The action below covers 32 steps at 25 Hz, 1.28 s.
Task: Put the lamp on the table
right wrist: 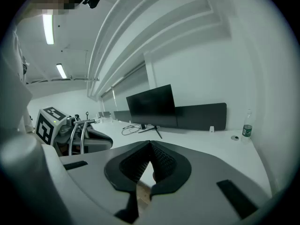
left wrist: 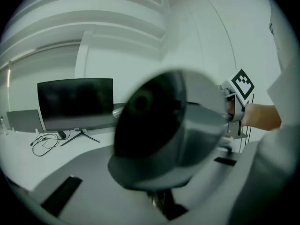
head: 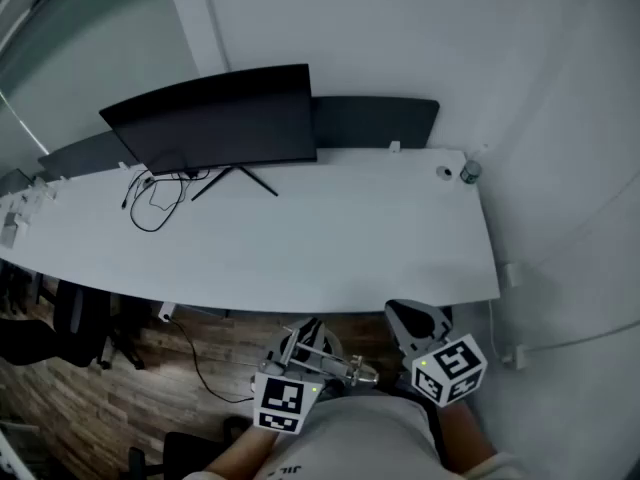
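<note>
the lamp [left wrist: 168, 130], a grey domed thing on bright metal rods, is off the table [head: 330, 238]. it hangs in the air in front of the person's body, on the near side of the table's front edge and above the wooden floor [head: 90, 398]. the left gripper [left wrist: 161, 198] has it: the dome fills the space between the two jaws, which close in on its lower part. exactly where the pads bite is blurred. the right gripper [right wrist: 150, 146] is empty, its jaws brought together so the tips meet. it is held just beside the lamp without touching it.

so the carrying seems to be under way and the placing is not yet done. what is left, as i judge it, is to bring the lamp forward over the white top, set it down upright and let go.

there is plenty of bare surface. the monitor [head: 215, 118] and its looped cable [head: 150, 203] stand far to the left, and a small bottle [head: 470, 172] is at the far right corner.
</note>
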Tool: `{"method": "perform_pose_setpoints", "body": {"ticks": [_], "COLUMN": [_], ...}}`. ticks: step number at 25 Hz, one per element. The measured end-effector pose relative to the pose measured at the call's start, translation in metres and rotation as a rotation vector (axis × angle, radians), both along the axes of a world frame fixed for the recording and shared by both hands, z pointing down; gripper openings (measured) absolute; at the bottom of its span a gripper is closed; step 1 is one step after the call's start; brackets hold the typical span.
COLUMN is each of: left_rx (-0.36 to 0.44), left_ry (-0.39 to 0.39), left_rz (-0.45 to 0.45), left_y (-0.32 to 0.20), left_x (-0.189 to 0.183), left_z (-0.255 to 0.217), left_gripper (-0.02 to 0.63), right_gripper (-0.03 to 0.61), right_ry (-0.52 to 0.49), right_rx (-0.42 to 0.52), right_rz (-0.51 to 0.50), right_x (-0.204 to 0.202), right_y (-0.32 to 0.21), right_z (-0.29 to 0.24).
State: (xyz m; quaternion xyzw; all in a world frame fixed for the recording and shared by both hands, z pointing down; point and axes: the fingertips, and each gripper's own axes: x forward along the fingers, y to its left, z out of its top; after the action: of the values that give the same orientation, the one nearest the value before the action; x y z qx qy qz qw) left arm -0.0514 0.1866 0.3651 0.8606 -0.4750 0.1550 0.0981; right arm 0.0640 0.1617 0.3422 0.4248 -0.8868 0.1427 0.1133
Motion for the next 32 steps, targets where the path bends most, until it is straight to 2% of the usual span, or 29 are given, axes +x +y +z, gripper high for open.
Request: {"method": "perform_pose_setpoints", "body": {"ticks": [13, 16, 18, 32], "left_rx": [0.008, 0.018, 0.03, 0.036], "left_ry": [0.022, 0.023, 0.016, 0.023], "left_rz": [-0.009, -0.01, -0.004, 0.029], "left_y": [0.0, -0.003, -0.004, -0.005], "left_x": [-0.014, -0.019, -0.022, -0.055], "left_z": [-0.003, -0.006, -0.008, -0.001], "left_gripper": [0.026, 0.026, 0.026, 0.026], "right_gripper": [0.031, 0.031, 0.032, 0.032], "right_ry": [0.01, -0.027, -0.051, -0.046], "right_rx": [0.002, 0.006, 0.016, -0.004], "right_rz": [0.013, 0.031, 0.036, 0.072], "right_x": [-0.008, -0.009, -0.013, -0.047], "right_y": [0.009, 0.008, 0.007, 0.015], "right_z": [0.001, -0.003, -0.008, -0.001]}}
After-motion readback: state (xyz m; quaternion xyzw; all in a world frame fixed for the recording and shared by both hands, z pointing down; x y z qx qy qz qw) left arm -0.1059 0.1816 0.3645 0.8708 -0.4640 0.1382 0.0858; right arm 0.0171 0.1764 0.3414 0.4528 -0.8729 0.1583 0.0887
